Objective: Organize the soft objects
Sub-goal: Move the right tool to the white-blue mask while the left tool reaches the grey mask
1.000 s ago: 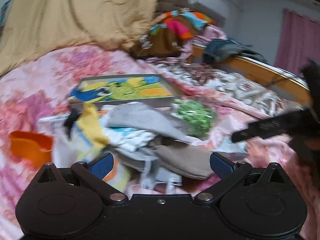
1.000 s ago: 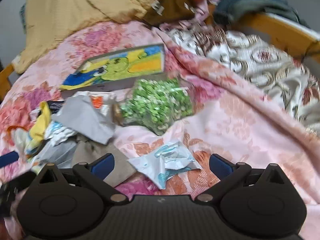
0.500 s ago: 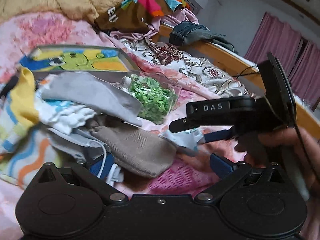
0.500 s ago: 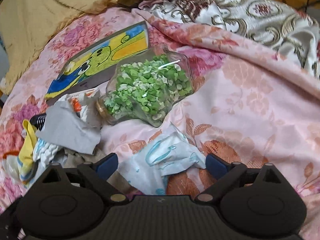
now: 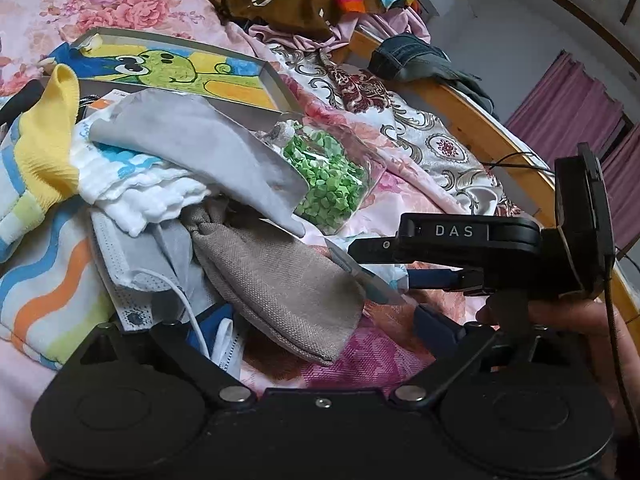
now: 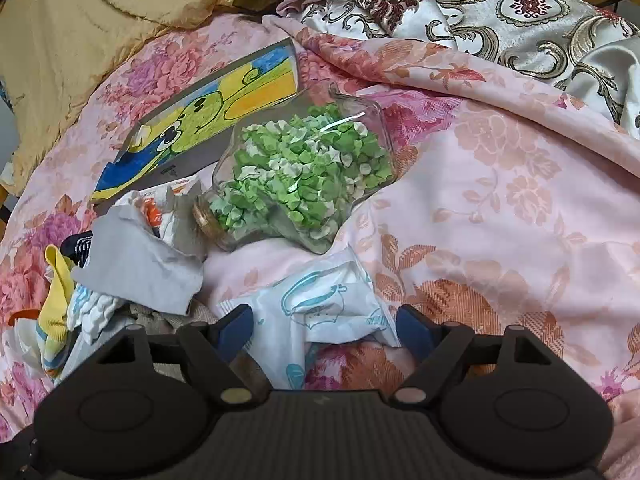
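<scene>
The crumpled white packet printed with pale blue line drawings [image 6: 320, 300] lies on the pink floral bedspread [image 6: 500, 200], right between the blue pads of the right gripper [image 6: 324, 326], whose jaws have just been closing around it but do not look to press on it yet. The step in hand seems to be the pick-up of this soft packet; the next move calls for finishing the squeeze on its bunched middle without catching the bedspread below. Just beyond it lies a clear glass jar of green paper bits [image 6: 304, 176], near enough to be nudged. To the side, the left gripper [image 5: 316, 322] hovers with jaws spread over the heap of soft things, a beige woven pouch [image 5: 280, 280] between its fingers, a white face mask [image 5: 132, 276] and a grey cloth [image 5: 192, 140] beside
</scene>
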`<action>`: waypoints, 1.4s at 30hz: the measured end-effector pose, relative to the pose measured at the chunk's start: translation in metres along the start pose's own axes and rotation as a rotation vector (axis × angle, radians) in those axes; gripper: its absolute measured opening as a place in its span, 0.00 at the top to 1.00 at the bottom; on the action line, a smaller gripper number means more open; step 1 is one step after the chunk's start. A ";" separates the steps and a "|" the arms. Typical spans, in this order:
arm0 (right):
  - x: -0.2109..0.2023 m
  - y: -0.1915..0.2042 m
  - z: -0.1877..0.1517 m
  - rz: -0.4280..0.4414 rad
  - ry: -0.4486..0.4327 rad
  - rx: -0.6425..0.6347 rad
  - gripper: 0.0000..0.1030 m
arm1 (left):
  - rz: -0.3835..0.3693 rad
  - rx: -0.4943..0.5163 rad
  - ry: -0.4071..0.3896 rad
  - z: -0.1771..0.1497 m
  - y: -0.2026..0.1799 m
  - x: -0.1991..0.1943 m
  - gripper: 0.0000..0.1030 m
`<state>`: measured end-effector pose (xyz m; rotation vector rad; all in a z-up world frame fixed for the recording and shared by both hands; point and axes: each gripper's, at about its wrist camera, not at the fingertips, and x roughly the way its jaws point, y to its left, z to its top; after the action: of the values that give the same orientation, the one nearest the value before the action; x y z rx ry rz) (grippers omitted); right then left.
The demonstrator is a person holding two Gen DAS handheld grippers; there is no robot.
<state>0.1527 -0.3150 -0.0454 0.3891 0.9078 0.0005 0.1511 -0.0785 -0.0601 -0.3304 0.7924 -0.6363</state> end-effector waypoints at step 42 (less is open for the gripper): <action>-0.004 -0.001 -0.003 0.022 -0.035 -0.014 0.41 | 0.203 -0.217 -0.054 -0.007 0.025 -0.031 0.28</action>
<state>0.1479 -0.3151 -0.0447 0.3845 0.8689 0.0201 0.1399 -0.0396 -0.0601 -0.4567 0.8332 -0.3501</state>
